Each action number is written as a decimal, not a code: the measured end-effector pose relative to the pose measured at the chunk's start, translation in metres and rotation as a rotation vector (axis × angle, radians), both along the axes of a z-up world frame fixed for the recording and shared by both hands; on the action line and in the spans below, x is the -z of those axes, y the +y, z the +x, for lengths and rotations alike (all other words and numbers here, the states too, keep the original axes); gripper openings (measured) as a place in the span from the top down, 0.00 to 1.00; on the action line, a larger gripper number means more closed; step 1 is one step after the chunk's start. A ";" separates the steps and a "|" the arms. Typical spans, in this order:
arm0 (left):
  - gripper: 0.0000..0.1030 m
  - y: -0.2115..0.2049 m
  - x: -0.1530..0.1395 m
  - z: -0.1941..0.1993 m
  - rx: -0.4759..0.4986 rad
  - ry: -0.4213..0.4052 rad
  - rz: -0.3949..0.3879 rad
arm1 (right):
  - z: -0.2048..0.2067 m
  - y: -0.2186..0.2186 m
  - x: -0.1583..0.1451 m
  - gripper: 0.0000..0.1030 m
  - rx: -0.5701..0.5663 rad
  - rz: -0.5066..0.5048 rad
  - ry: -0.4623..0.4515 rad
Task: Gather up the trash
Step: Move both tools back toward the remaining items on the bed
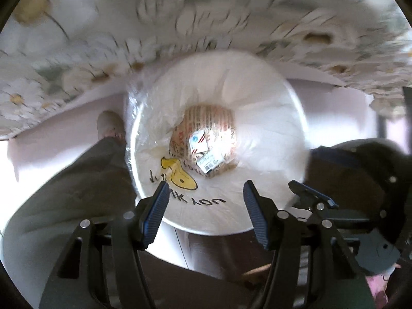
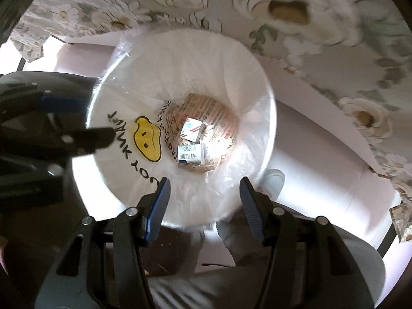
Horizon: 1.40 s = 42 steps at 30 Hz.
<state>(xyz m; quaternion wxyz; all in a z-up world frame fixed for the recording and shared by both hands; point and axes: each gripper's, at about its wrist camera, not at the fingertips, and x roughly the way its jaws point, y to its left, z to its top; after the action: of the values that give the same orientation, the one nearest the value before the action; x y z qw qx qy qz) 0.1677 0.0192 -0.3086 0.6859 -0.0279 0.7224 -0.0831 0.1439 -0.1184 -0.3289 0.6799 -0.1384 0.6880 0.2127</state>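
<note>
A round white trash bin (image 1: 270,108) lined with a clear bag bearing a yellow smiley (image 1: 180,175) stands on the floor below both grippers. At its bottom lie a crumpled printed paper wrapper (image 1: 219,121), a small white carton (image 1: 198,140) and a barcoded container (image 1: 209,163). My left gripper (image 1: 204,195) hangs open and empty over the near rim. In the right wrist view the bin (image 2: 231,59) holds the same wrapper (image 2: 216,113), carton (image 2: 191,128) and container (image 2: 193,153). My right gripper (image 2: 204,193) is open and empty above it.
A table with a daisy-print cloth (image 1: 77,51) overhangs the bin's far side; it also shows in the right wrist view (image 2: 334,51). The person's grey trouser leg (image 1: 64,180) and shoe (image 1: 110,123) stand beside the bin. The other gripper (image 2: 64,134) sits at left.
</note>
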 end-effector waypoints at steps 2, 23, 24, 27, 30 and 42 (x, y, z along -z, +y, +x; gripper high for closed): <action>0.40 0.001 -0.022 0.001 0.012 -0.044 0.001 | -0.001 -0.004 -0.017 0.45 -0.010 0.002 -0.029; 0.23 0.051 -0.214 0.069 0.050 -0.419 0.113 | 0.053 -0.028 -0.260 0.31 -0.021 0.050 -0.387; 0.23 0.052 -0.221 0.076 0.053 -0.430 0.123 | 0.060 -0.026 -0.270 0.31 -0.014 0.048 -0.401; 0.22 0.052 -0.233 0.097 0.077 -0.452 0.133 | 0.084 -0.021 -0.296 0.31 0.012 0.039 -0.431; 0.22 0.053 -0.241 0.116 0.111 -0.478 0.150 | 0.110 -0.012 -0.320 0.29 0.057 0.026 -0.452; 0.19 0.056 -0.234 0.194 0.296 -0.509 0.169 | 0.245 0.011 -0.337 0.27 0.347 0.001 -0.385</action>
<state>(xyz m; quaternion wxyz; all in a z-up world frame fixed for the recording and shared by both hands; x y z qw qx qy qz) 0.3614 0.0750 -0.0747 0.8252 0.1565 0.5279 -0.1262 0.3886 -0.1075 0.0084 0.8247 -0.0559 0.5593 0.0628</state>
